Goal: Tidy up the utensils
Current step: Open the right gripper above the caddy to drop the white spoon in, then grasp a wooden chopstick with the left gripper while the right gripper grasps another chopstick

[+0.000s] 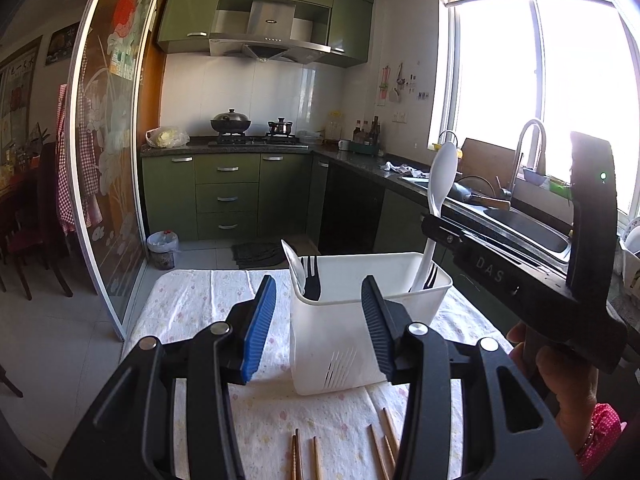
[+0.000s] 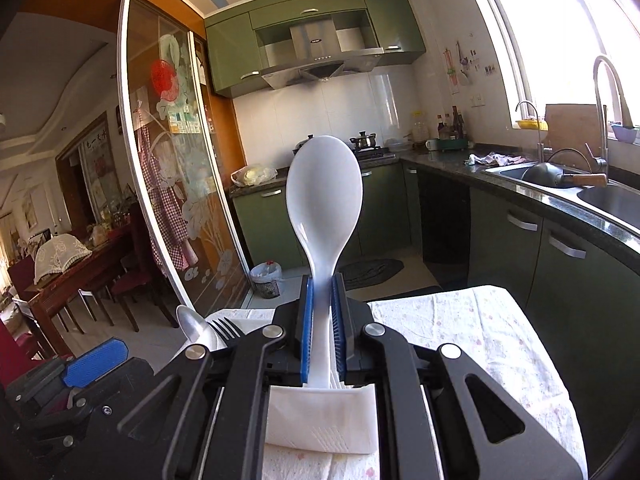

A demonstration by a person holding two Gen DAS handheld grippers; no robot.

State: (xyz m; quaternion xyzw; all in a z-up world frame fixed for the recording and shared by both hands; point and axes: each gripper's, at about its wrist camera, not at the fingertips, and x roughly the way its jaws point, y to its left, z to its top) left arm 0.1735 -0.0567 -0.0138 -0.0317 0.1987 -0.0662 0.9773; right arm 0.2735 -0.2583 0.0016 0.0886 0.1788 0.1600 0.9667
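The white utensil caddy (image 1: pixel 360 320) stands upright on the cloth-covered table (image 1: pixel 192 304) and serves as the reference point for all positions below. The left gripper (image 1: pixel 318 320) is level with the caddy's near side, jaws partly apart; the blue-padded finger (image 1: pixel 258 328) is clear of the caddy's left wall, and the black ribbed finger (image 1: pixel 378 328) lies in front of its near face. Whether either pad touches the plastic cannot be determined, and nothing is clamped. The right gripper (image 2: pixel 320 320) is above the caddy's right end, jaws nearly together on the handle of the white rice spoon (image 2: pixel 325 200). No earlier picture is supplied, so only the present grip is stated: both pads sit against the handle. The spoon stands upright, bowl upward, with its lower end inside the right-hand compartment of the caddy, beside a black fork (image 1: pixel 430 276) in the same compartment. In the left-hand compartment stand a metal spoon (image 1: pixel 294 264) and a second black fork (image 1: pixel 312 276), both leaning toward the left wall. On the table in front of the caddy, nearer the camera, several wooden chopsticks (image 1: pixel 384 440) lie loose, well apart from the caddy base. A person's hand (image 1: pixel 560 380) holds the right gripper's handle to the right of the caddy.
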